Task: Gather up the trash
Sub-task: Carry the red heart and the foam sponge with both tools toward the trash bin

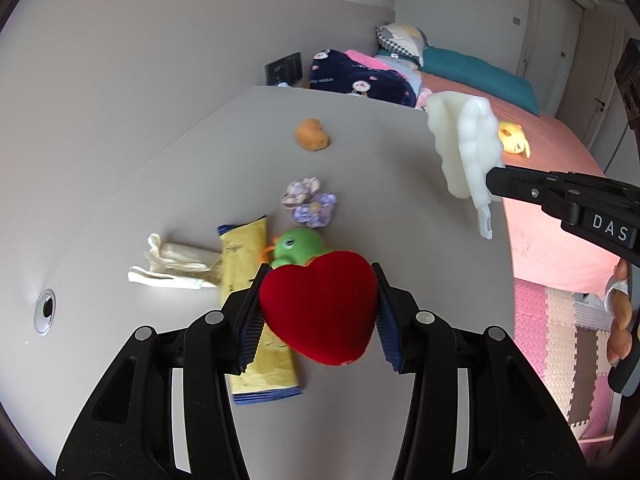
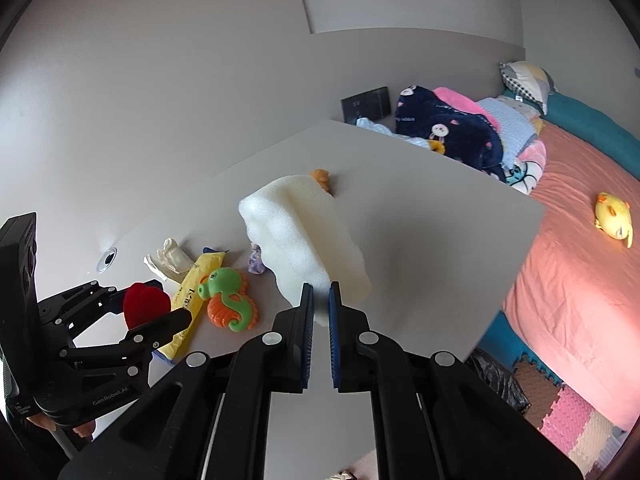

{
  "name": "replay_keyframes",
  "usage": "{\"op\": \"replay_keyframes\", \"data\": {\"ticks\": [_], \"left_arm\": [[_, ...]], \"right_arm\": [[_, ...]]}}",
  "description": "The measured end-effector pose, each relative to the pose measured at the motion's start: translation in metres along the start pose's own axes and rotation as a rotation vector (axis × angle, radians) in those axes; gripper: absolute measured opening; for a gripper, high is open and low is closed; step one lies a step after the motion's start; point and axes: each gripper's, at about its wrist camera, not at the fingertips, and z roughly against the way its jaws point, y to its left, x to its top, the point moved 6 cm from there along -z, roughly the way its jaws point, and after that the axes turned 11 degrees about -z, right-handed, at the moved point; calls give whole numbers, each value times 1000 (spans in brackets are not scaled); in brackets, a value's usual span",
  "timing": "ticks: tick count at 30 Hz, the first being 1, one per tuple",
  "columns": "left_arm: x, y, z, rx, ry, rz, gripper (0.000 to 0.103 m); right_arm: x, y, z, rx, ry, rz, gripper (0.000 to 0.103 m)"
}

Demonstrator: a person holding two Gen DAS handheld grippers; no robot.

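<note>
Currently the left gripper (image 1: 318, 312) clamps the red velvet heart (image 1: 318, 308), and the right gripper (image 2: 319, 300) pinches the white foam piece (image 2: 304, 240), both clear of the grey table (image 2: 420, 240), probably for disposal. Wrappers and toys lie on it; a bed (image 2: 580, 280) stands beside.

1. A bedroom in a home: a bed (image 2: 568, 240) with a salmon-pink sheet lies at three o'clock of the grey table (image 2: 420, 208).
2. Folded blankets (image 2: 452, 136) and a checked pillow (image 2: 524, 76) are piled at one o'clock.
3. Pastel foam play mats (image 1: 560, 344) cover the floor at four o'clock.
4. A yellow plush toy (image 2: 614, 218) lies on the bed.
</note>
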Motion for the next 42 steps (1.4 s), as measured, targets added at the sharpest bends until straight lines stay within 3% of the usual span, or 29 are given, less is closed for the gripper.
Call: {"op": "replay_keyframes", "data": {"ticks": [42], "left_arm": [[76,-209,-27,-266,-36,-284,48]], "right_arm": [[-30,-185,131,-216,-143,-283,8]]}}
